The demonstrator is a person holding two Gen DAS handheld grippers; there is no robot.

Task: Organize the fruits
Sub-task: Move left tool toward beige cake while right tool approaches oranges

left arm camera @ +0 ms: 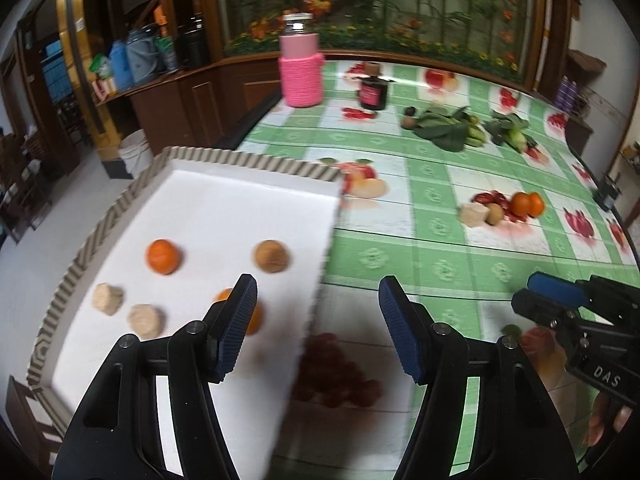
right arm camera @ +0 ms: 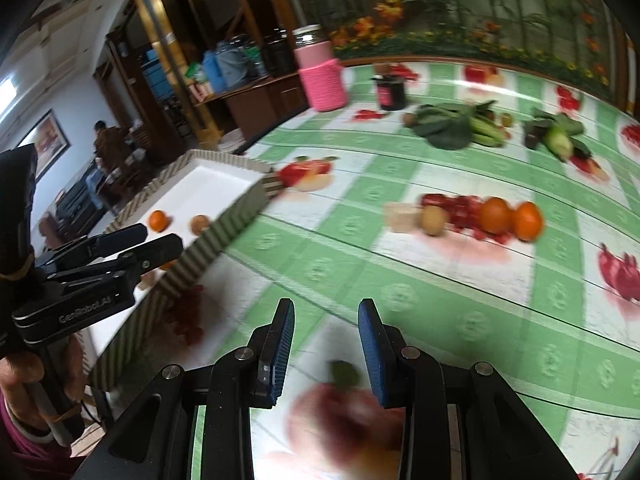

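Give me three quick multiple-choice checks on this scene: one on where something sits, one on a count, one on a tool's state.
1. Where is the pink bottle?
A. In the tray
B. On the far side of the table
C. In the right tool

2. How many oranges lie outside the tray, on the table?
A. None
B. Two
C. Five

3. What state is the left tool in?
A. Open and empty
B. Shut on an orange
C. Shut on the tray rim

Answers:
1. B: it stands upright beyond the tray, near the table's far edge.
2. B: two oranges sit side by side past the tray.
3. A: its fingers stand wide apart with nothing between them.
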